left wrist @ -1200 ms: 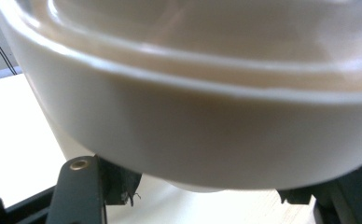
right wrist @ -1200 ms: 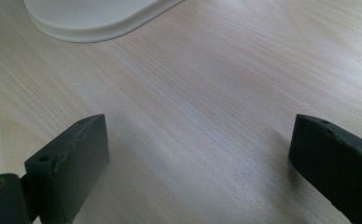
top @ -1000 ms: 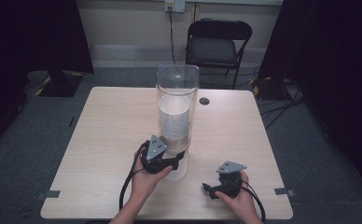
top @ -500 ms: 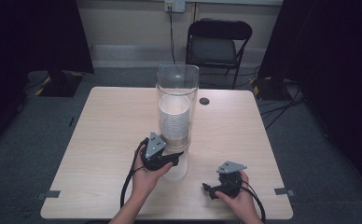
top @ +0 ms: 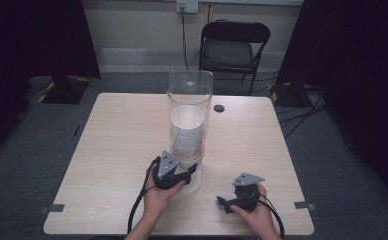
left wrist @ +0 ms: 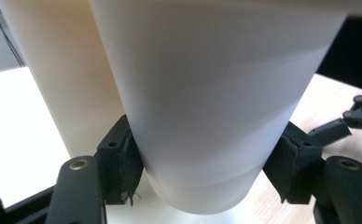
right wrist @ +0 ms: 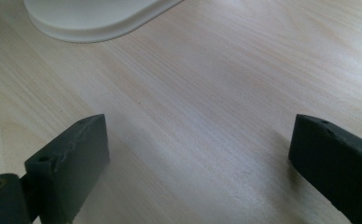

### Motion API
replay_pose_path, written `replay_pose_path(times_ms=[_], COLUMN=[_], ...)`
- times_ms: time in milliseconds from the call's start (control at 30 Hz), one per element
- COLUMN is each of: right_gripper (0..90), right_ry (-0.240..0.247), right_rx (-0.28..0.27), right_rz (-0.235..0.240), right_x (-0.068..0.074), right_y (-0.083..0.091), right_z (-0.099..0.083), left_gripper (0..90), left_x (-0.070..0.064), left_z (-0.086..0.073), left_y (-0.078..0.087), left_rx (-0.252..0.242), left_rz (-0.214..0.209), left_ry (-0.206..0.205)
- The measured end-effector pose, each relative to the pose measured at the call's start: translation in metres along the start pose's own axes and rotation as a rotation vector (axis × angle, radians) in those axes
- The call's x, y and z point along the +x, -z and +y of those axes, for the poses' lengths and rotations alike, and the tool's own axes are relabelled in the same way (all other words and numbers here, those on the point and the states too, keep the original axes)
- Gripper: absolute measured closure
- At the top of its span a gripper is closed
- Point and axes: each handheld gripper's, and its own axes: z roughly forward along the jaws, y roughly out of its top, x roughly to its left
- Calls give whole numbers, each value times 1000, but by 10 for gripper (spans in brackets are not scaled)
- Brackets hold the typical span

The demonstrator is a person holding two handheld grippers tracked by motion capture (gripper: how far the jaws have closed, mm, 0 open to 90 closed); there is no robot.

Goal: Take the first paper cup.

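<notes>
High view: left gripper (top: 191,169) sits at the foot of the clear cup dispenser (top: 189,117) — cup stack upright.

Left gripper view: jaws clamp the bottom paper cup (left wrist: 207,116).

Right gripper view: right gripper (right wrist: 200,163) wide open, empty, off beside the dispenser's base (right wrist: 90,18) — the farther hand.

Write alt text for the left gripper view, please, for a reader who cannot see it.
Close up, the left gripper has its two black jaws pressed against either side of a white paper cup, near the cup's bottom. A second white cylinder stands just behind to the left, and the light wooden table shows at right with the tips of the other gripper.
</notes>
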Motion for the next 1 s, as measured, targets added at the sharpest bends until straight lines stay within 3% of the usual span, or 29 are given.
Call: replay_pose_path(times_ms=[67,200,400,567,733,867,967,1000], right_gripper=[42,41,41,41,41,41,41,41], right_ry=[3,5,5,7,7,7,7,7], right_rx=[-2,-1,-2,-2,-2,-2,-2,-2], right_rz=[1,1,1,2,1,1,1,2], right_x=[0,0,-1,-1,-1,-1,-1,-1], right_y=[0,0,0,0,0,0,0,0], right_z=[0,0,0,0,0,0,0,0], left_gripper=[350,344,327,273,232,223,205,241], left_x=[1,3,1,1,5,6,10,10], left_z=[3,1,2,6,16,22,22,21], left_y=[1,0,2,8,11,9,6,6], left_rx=[21,6,7,-35,8,43,60,65], left_rz=[-16,-27,-18,3,-15,-26,-39,-55], left_ry=[8,6,12,-17,-1,43,38,40])
